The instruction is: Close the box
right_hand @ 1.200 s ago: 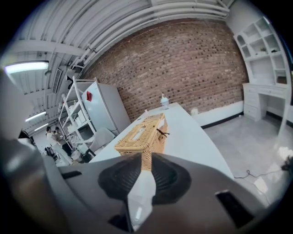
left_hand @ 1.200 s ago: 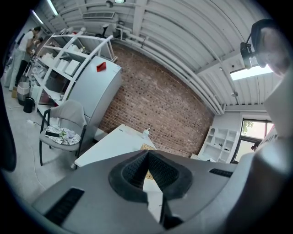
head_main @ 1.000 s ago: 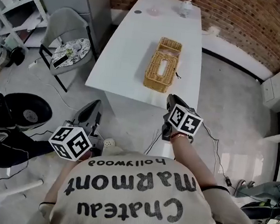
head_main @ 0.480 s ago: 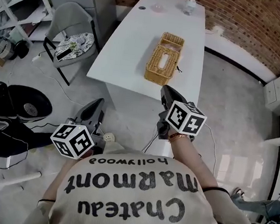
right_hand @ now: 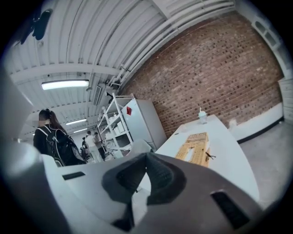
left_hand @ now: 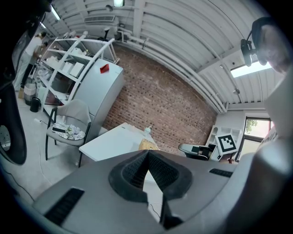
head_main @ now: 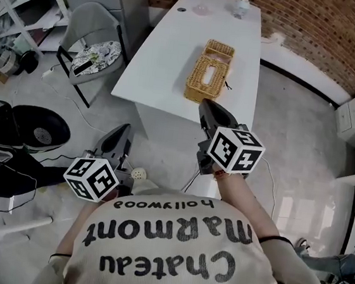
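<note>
Tan woven wicker box point(head_main: 209, 72). Plain white table point(head_main: 167, 61). Red-brown brick wall point(head_main: 318, 27). Pale grey floor point(head_main: 291, 151). Dark grey left gripper point(head_main: 121, 132) and right gripper point(head_main: 207, 104), each bearing a cube patterned with black-and-white squares.

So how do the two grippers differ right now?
The right gripper is raised out in front, its nose overlapping the white table's near edge in the head view; the left gripper hangs lower and nearer the person, over the floor. The right gripper view shows the wicker box plainly; the left gripper view shows only a sliver of it. Both are shut, empty and aimed toward the table.
</note>
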### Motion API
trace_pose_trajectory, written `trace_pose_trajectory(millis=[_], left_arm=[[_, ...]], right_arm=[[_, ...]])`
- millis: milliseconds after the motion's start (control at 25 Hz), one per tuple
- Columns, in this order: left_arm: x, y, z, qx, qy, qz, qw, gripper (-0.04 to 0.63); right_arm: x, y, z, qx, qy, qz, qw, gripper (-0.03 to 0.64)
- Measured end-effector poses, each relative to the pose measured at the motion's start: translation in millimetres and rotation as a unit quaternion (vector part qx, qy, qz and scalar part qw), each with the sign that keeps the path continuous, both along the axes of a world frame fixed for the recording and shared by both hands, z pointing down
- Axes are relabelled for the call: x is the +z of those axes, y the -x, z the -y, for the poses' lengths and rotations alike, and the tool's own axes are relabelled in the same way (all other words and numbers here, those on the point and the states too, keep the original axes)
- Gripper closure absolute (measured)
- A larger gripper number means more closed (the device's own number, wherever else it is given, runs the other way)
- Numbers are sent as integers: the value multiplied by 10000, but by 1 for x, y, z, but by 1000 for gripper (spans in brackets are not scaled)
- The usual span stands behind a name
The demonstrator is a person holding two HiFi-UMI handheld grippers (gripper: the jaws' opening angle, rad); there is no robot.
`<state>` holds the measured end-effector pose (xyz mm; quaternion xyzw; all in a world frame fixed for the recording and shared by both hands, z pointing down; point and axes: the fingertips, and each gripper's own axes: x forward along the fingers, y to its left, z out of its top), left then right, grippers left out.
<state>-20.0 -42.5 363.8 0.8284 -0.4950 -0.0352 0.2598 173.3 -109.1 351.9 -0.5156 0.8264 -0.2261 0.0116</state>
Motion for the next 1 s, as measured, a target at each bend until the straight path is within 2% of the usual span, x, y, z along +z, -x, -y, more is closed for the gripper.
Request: trace_pose_trajectory(millis=[1000], left_arm=[[16,1,12,129,93,-122,9998,594]], right_arm=[[18,-5,2,144,63,-239,9996,614]])
